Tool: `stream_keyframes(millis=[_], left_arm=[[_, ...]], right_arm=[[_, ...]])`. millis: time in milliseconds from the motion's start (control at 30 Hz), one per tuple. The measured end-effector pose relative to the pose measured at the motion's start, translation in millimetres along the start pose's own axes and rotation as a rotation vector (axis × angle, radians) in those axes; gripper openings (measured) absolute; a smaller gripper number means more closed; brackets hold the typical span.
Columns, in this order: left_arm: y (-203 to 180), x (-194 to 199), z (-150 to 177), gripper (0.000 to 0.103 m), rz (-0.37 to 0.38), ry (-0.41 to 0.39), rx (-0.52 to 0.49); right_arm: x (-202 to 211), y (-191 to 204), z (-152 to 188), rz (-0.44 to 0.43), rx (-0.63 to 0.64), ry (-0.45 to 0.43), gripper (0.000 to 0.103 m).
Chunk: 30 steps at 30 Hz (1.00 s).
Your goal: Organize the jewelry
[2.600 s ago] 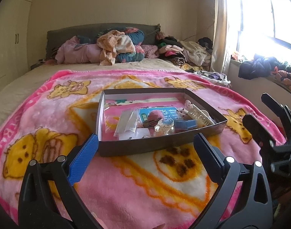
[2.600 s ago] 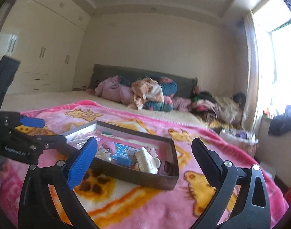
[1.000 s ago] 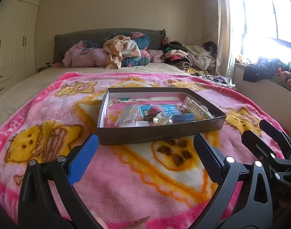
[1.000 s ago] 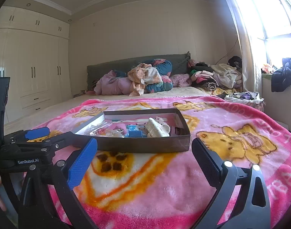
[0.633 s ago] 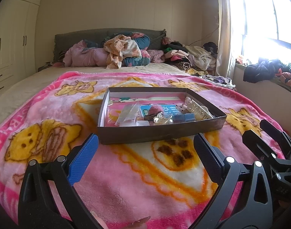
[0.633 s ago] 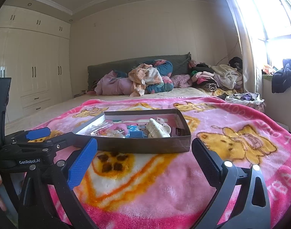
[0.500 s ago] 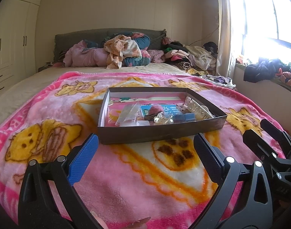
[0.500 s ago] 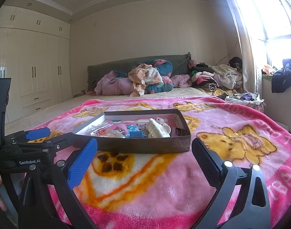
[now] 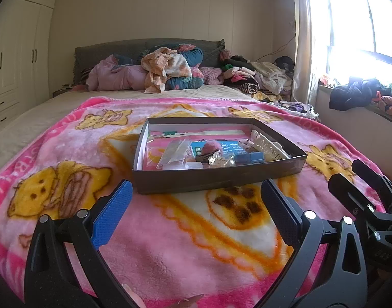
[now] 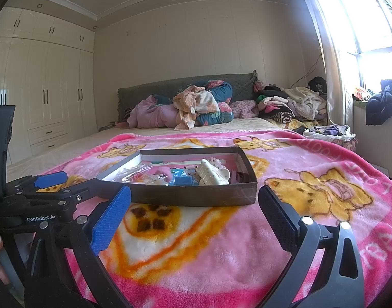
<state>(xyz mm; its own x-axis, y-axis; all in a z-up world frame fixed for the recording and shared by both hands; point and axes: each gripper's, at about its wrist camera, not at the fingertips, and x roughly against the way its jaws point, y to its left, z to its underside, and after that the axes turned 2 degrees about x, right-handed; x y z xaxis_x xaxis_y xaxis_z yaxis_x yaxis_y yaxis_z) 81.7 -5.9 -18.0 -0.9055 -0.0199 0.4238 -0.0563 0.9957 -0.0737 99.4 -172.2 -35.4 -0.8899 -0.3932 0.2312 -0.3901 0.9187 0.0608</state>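
Note:
A shallow dark cardboard box sits on the pink blanket, holding small items: a clear plastic bag, a blue card, a pink fluffy piece, a small blue box and a white hair clip. It also shows in the right wrist view, with the white clip inside. My left gripper is open and empty, just short of the box's near wall. My right gripper is open and empty, near the box's near right side.
The pink cartoon blanket covers the bed. Piled clothes and pillows lie at the headboard. White wardrobes stand on the left. A window sill with clothes is on the right. The other gripper shows at the right edge.
Over the last second almost nothing has moved. Since 2.6 s ago both grippers have drawn back and levelled out, so the box sits a little farther off.

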Motion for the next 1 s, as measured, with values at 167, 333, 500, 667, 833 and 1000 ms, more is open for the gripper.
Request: stream_keyframes(millis=[167, 333, 500, 667, 833, 1000], left_arm=[[0.8, 0.2, 0.1, 0.091, -0.002, -0.001, -0.001], [0.8, 0.0, 0.5, 0.091, -0.002, 0.0, 0.0], [1.3, 0.2, 0.3, 0.091, -0.001, 0.001, 0.001], [0.8, -0.2, 0.2, 0.091, -0.004, 0.001, 0.0], [4.5, 0.1, 2.9, 0.091, -0.003, 0.007, 0.003], [6.6, -0.7, 3.8, 0.091, -0.004, 0.008, 0.005]], right_arm=[[0.1, 0.2, -0.1, -0.001, 0.002, 0.0, 0.097], [0.0, 0.1, 0.2, -0.002, 0.001, 0.001, 0.097], [-0.1, 0.0, 0.0, -0.001, 0.0, 0.001, 0.097], [0.3, 0.1, 0.0, -0.001, 0.001, 0.0, 0.097], [0.3, -0.1, 0.0, -0.001, 0.0, 0.001, 0.097], [0.3, 0.1, -0.1, -0.002, 0.001, 0.0, 0.097]])
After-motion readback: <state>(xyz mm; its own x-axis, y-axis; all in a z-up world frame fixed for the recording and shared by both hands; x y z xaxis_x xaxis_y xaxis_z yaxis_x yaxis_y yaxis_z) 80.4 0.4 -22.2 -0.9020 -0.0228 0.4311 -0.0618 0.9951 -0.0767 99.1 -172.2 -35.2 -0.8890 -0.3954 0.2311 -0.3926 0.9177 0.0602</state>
